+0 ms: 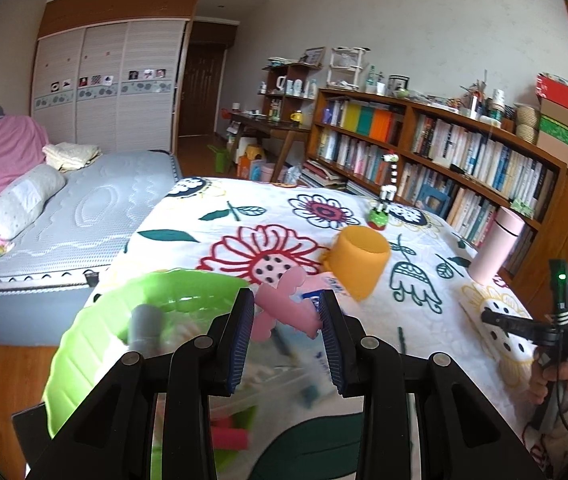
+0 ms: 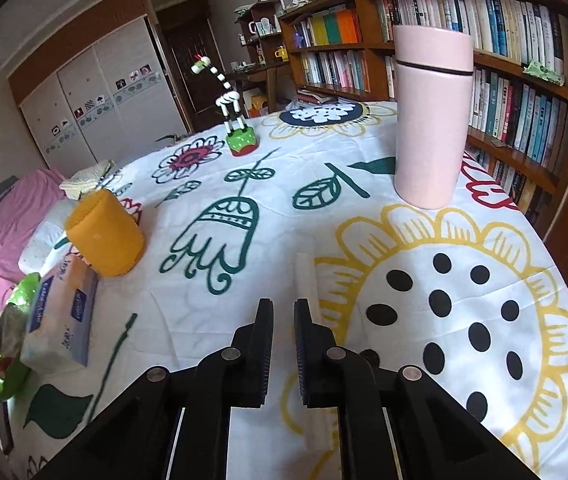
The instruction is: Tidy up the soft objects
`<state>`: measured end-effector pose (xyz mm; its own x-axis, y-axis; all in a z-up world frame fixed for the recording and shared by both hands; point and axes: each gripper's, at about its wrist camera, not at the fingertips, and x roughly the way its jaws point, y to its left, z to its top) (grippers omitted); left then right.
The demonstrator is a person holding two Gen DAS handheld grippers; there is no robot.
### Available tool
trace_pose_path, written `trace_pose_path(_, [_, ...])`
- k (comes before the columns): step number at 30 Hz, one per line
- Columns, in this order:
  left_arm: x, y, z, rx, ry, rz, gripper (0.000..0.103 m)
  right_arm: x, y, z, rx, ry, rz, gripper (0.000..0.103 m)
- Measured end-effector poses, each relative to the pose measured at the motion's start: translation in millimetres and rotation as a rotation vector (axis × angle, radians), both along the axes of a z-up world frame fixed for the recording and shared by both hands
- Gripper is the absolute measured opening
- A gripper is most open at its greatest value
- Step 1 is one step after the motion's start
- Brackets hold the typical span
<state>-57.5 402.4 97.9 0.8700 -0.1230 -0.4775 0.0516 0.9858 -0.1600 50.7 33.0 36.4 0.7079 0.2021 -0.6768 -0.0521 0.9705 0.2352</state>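
My left gripper (image 1: 286, 312) is shut on a pink foam cut-out (image 1: 284, 300), which spans the gap between the blue pads (image 1: 244, 336). It hangs over a green basket (image 1: 80, 344) that holds a grey cylinder (image 1: 146, 326), red foam pieces (image 1: 230, 436) and other blurred items. My right gripper (image 2: 283, 312) hovers low over the floral tablecloth (image 2: 244, 208), its fingers nearly together with nothing between them. A pale white stick (image 2: 306, 276) lies just ahead of it. The left wrist view shows this gripper (image 1: 492, 316) at the right, held by a hand (image 1: 556, 376).
On the cloth stand an orange cup (image 2: 104, 232), a pink flask (image 2: 432, 120) and a striped animal toy (image 2: 236, 120). A tissue pack (image 2: 62, 312) lies beside the basket (image 2: 0, 376), near a thin green stick (image 2: 116, 356). A bookshelf (image 1: 444, 144) lines the right, a bed (image 1: 84, 208) the left.
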Motion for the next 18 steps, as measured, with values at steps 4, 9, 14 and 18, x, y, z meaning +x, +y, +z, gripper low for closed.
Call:
trace_pose_path(4, [-3,17,-3,0.034,-0.009,0.072,0.035,-9,18,21,0.032,-0.049,0.054,0.011])
trace_pose_path(9, [-6,39,-8,0.028,-0.009,0.126,0.035,-22,51,43,0.043,-0.101,0.148,0.011])
trace_pose_path(14, [-7,54,-19,0.015,0.015,0.163,0.035,-34,72,55,0.045,-0.141,0.21,0.011])
trace_pose_path(18, [-9,61,-25,0.018,0.022,0.18,0.035,-40,64,55,0.042,-0.145,0.2,0.011])
